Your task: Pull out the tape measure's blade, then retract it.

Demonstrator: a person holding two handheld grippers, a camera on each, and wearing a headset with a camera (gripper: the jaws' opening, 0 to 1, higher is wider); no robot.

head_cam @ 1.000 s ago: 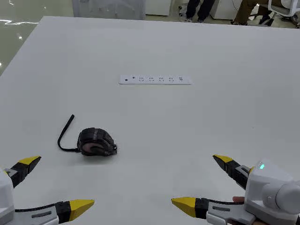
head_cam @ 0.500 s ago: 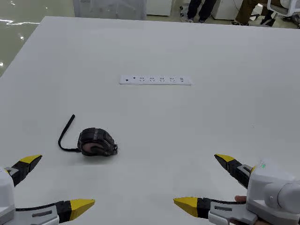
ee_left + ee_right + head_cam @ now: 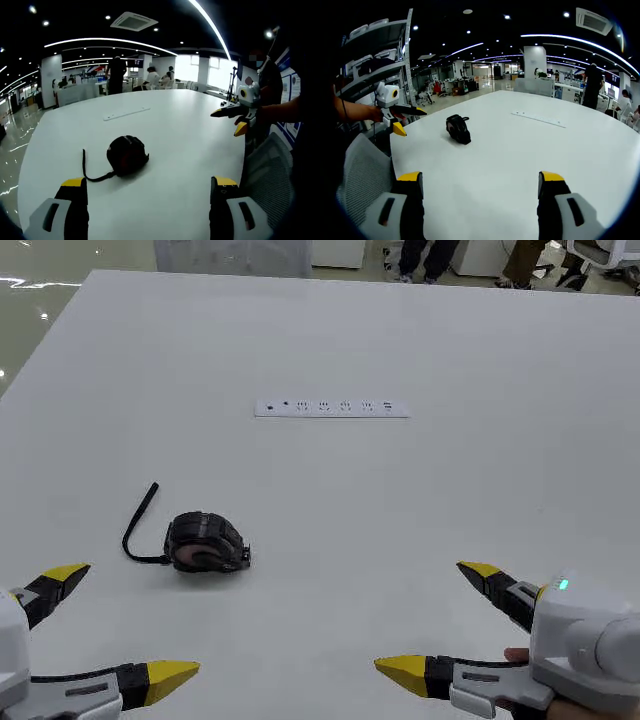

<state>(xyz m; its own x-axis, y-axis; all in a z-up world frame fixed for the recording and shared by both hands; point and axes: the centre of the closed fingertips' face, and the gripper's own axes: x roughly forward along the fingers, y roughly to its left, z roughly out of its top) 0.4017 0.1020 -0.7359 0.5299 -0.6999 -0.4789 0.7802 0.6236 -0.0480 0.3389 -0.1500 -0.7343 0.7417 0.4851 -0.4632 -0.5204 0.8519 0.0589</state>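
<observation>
Scene: white table, head view looks down on it, both grippers low at the near edge.
Tape measure: tape measure, dark case, lies on its side on the table, left of centre, ahead of the left gripper and well apart from both.
Strap: black strap loops off the case's left end and lies on the table, its free end pointing away from the person.
Blade: sits inside the case as far as the head view tells; task not yet begun.
Left gripper: left gripper, yellow-tipped jaws spread wide, nothing between them, hovers near the table's near-left edge.
Right gripper: right gripper, jaws also spread wide and empty, near-right, a person's fingers just visible under its white body.
Left gripper view: case and strap sit ahead between the two jaws, a little left of middle; the right gripper comes in from the right, held in a hand above the table edge.
Right gripper view: case sits ahead and left; the left gripper comes in from the left, jaws apart.
Power strip: white power strip lies flat on the table, beyond the tape measure, well apart from it.
Background: people standing past the far table edge; shelving at left in the right gripper view.
</observation>
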